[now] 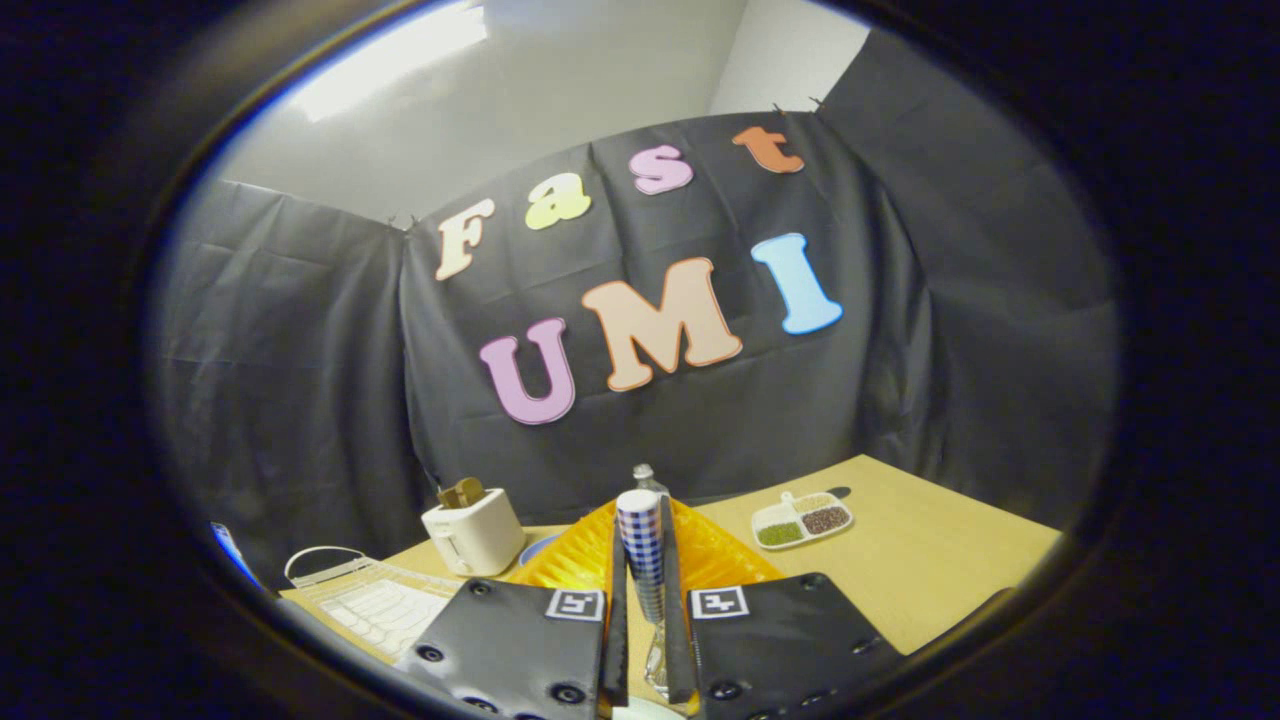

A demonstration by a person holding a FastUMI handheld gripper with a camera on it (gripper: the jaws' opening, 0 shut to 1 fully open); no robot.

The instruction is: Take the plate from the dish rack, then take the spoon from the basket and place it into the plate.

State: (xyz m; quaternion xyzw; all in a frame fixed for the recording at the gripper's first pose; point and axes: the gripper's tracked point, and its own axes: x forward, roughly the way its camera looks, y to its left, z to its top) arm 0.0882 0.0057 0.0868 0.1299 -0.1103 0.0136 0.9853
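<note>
Between the fingers of our gripper [647, 640] we hold the spoon [642, 545], both fingers pressed on its checked handle, its long axis pointing up and away from us. Just beyond it sits the orange basket [725, 560]. We glimpse a pale rim [645, 710] under the fingers, perhaps the plate; we cannot tell. On the worktop [930, 570], a sectioned dish [801, 520] holds green and brown grains, and a toaster [472, 530] holds bread.

The fingers [612, 640] are matt black plates with dark rivets, closed on a spoon [641, 548] whose handle is checked blue and white. Beyond it an orange basket [715, 555] looks glossy and ribbed. The toaster [473, 535] is smooth cream plastic; the counter [920, 560] is matt pale wood.
</note>
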